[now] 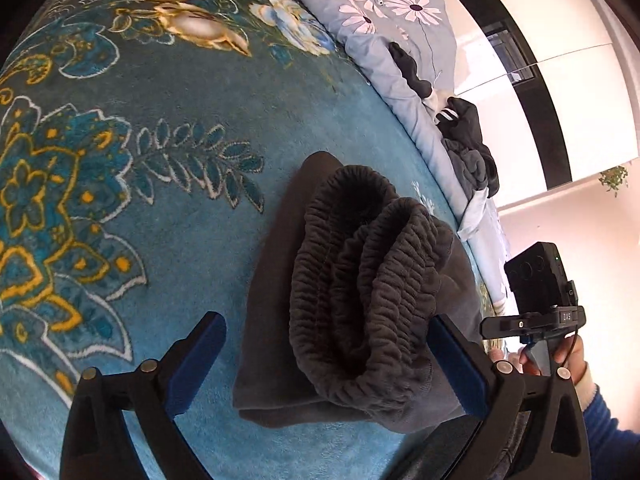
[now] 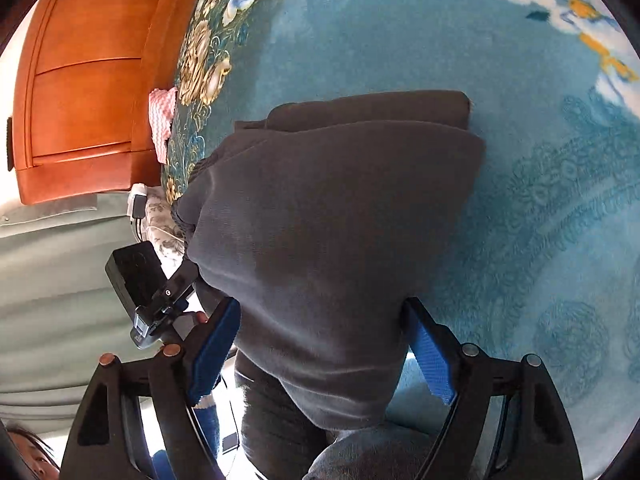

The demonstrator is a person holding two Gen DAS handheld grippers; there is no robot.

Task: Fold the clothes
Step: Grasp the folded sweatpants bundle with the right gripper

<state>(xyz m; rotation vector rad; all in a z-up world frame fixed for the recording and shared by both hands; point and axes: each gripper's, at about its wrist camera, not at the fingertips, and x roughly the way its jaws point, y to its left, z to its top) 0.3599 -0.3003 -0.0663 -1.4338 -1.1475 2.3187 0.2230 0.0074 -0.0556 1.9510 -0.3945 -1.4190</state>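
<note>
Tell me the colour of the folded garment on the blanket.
Dark charcoal grey garment, plain, with no print; the right wrist view shows it best.

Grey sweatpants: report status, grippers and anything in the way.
Both hand-held grippers, left and right, open. Grey sweatpants folded on the teal blanket, released. Dark clothes pile well clear.

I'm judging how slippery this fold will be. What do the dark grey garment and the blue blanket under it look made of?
Dark grey garment: looks like matte fleece or sweatshirt knit, judging by its soft, thick folds and gathered elastic waistband.
Blue blanket: looks like plush, short-pile fleece with a printed floral pattern and a fuzzy nap; the fibre cannot be told.
</note>
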